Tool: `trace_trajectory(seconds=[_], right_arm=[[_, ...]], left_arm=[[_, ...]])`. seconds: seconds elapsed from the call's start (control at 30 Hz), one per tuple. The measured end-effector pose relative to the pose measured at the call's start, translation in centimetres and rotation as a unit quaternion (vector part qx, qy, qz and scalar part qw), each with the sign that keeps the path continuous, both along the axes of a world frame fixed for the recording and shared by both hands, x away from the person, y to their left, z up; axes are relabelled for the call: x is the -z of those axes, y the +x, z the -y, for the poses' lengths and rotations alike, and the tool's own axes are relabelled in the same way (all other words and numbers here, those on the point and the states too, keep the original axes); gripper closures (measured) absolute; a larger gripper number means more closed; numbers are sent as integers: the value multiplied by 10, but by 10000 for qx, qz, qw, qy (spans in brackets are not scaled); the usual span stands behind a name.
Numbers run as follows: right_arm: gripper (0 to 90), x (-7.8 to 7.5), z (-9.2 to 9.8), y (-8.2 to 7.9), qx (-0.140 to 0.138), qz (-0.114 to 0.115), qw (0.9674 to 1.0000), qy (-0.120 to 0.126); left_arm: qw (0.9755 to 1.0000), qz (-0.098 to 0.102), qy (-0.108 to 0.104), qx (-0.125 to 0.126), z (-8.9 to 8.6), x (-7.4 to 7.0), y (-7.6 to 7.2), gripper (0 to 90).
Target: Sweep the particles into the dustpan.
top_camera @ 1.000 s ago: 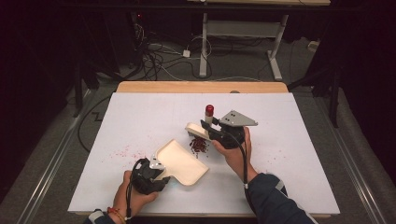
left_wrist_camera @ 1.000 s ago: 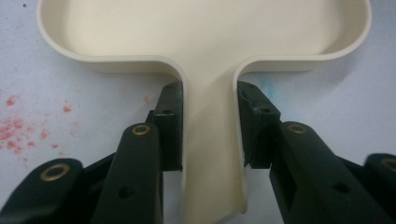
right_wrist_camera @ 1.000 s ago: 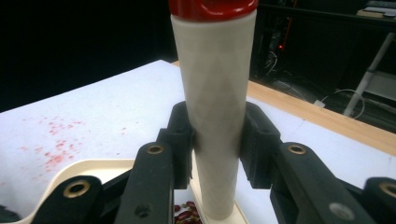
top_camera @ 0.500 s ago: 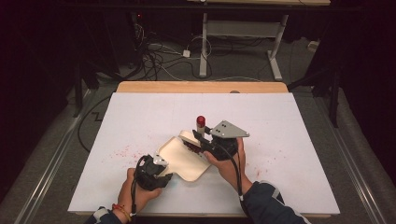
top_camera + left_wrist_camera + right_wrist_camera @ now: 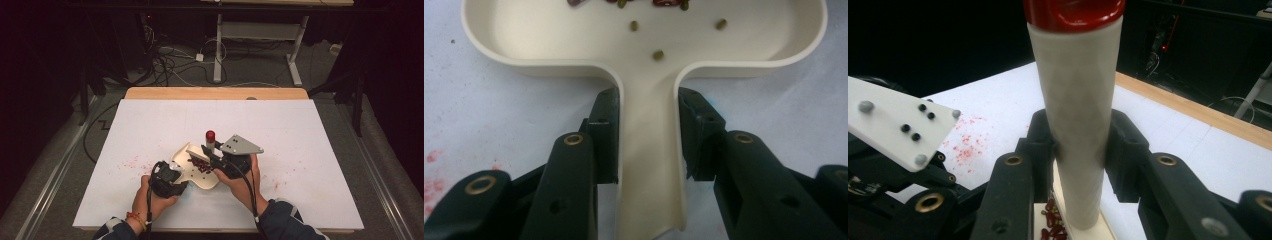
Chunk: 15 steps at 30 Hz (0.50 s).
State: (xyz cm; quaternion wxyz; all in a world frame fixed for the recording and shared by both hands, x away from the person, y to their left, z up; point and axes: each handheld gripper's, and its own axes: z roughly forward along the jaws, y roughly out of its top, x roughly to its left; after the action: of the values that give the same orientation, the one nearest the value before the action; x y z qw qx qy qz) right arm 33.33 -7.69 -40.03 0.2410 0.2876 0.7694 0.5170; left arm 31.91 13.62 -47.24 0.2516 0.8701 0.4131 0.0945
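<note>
A cream pan (image 5: 209, 182) lies flat on the white table sheet, and my left gripper (image 5: 172, 176) is shut on its handle. In the left gripper view the black fingers (image 5: 605, 135) clamp both sides of the handle (image 5: 649, 165), and loose beans (image 5: 658, 55) lie in the pan (image 5: 549, 35). My right gripper (image 5: 212, 159) is shut on a scraper's upright white handle (image 5: 1078, 115) with a red cap (image 5: 210, 136). Its cream blade (image 5: 196, 151) rests over the pan's far part, against a heap of dark red beans (image 5: 201, 166).
Red stains (image 5: 131, 162) speckle the sheet left of the pan, with fainter ones (image 5: 295, 167) to the right. The table's wooden far edge (image 5: 215, 93) borders a dark floor with cables. The left gripper (image 5: 893, 165) with its plate sits left in the right gripper view.
My right gripper has slid left and nearer with the scraper, pushing the red beans from the sheet onto the pan. The left gripper and the pan have stayed put.
</note>
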Motion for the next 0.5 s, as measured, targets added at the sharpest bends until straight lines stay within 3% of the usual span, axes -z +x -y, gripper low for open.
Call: trace_trajectory(seconds=[0.4, 0.5], right_arm=[[688, -3, -2, -4, -295, -39, 9995, 121], [697, -5, -1, -3, -494, -20, 9987, 122]], left_arm=[[9999, 34, 66, 67, 3, 0, 3, 630], [9999, 33, 73, 103, 2, 0, 4, 631]])
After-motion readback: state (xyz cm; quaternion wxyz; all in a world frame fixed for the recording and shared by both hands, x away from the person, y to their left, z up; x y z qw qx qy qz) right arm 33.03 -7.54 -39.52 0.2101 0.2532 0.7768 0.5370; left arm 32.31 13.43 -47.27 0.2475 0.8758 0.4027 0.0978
